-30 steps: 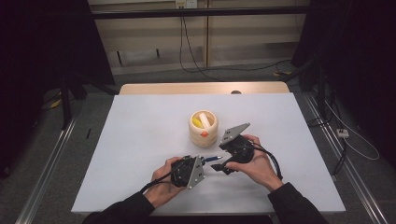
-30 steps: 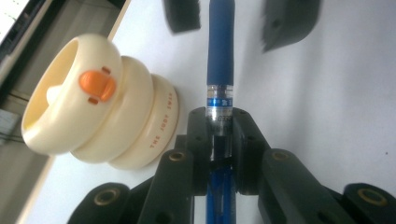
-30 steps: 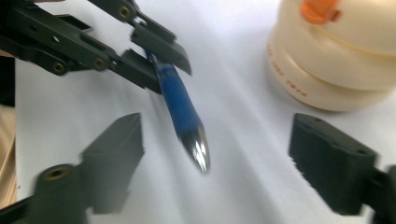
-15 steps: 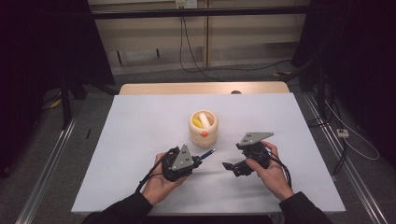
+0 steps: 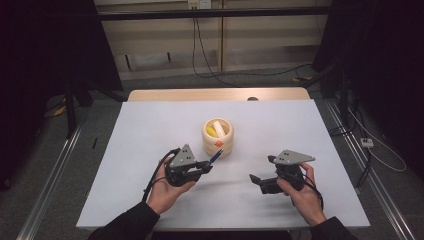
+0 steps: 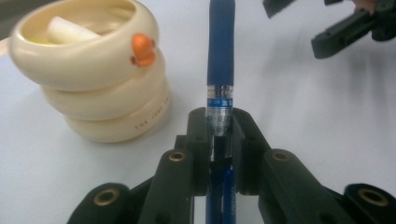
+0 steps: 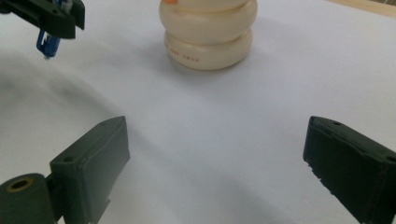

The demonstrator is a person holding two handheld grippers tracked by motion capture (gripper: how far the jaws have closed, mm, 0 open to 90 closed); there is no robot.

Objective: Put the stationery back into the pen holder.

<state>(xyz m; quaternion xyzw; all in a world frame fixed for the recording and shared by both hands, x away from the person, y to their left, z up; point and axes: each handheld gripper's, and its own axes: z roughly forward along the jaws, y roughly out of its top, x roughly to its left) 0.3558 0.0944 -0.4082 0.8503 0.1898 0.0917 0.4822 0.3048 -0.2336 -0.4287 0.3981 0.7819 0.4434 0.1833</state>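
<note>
Between your left gripper's (image 6: 219, 140) clamped jaws sits a blue pen (image 6: 220, 56), its tip beside the cream holder (image 6: 93, 93). Your right gripper's (image 7: 215, 172) jaws, just opening wider, hold nothing.

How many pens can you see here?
1: a blue pen clamped in the left gripper's fingers, beside the cream holder. The holder's contents may hide more.

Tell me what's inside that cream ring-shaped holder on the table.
Inside the cream holder a white stick leans beside something yellow. Their lower ends and the holder's bottom are hidden by its wall.
</note>
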